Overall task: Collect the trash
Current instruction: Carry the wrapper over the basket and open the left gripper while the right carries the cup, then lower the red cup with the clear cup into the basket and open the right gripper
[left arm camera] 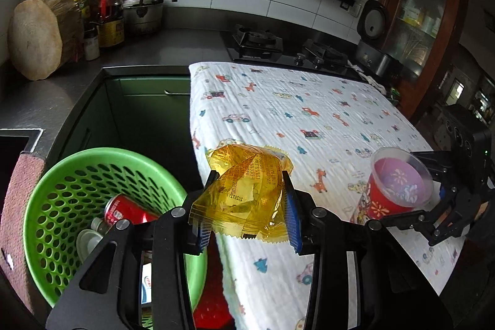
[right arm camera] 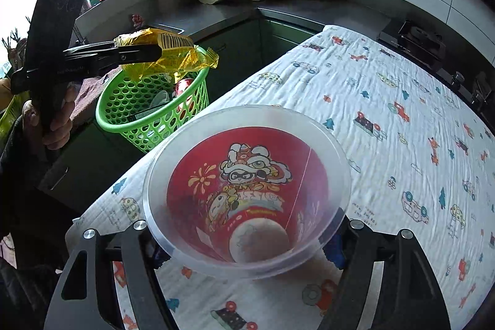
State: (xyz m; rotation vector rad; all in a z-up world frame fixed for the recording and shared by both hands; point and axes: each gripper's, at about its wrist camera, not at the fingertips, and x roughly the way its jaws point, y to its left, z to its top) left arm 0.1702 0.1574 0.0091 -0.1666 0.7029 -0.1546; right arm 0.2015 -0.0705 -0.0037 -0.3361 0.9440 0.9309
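**Trash collection: both claws loaded beside the basket**

Landmark: the green basket (left arm camera: 92, 190), standing below the left edge of the cloth-covered worktop (left arm camera: 309, 119).

1. Left claw (left arm camera: 252, 207): clenched on a crumpled yellow wrapper (left arm camera: 247, 190). In the right wrist view the wrapper hangs above the basket rim.
2. Right claw (right arm camera: 247, 249): grasping a clear plastic cup (right arm camera: 247, 190) with a red printed sleeve. The cup is over the worktop, to the right of the basket.
3. Basket contents: 1 red can (left arm camera: 130, 211) and what appears to be a small white lid; further items are too hidden to identify.
4. A hand (right arm camera: 55, 126) holds the left claw's handle left of the basket.
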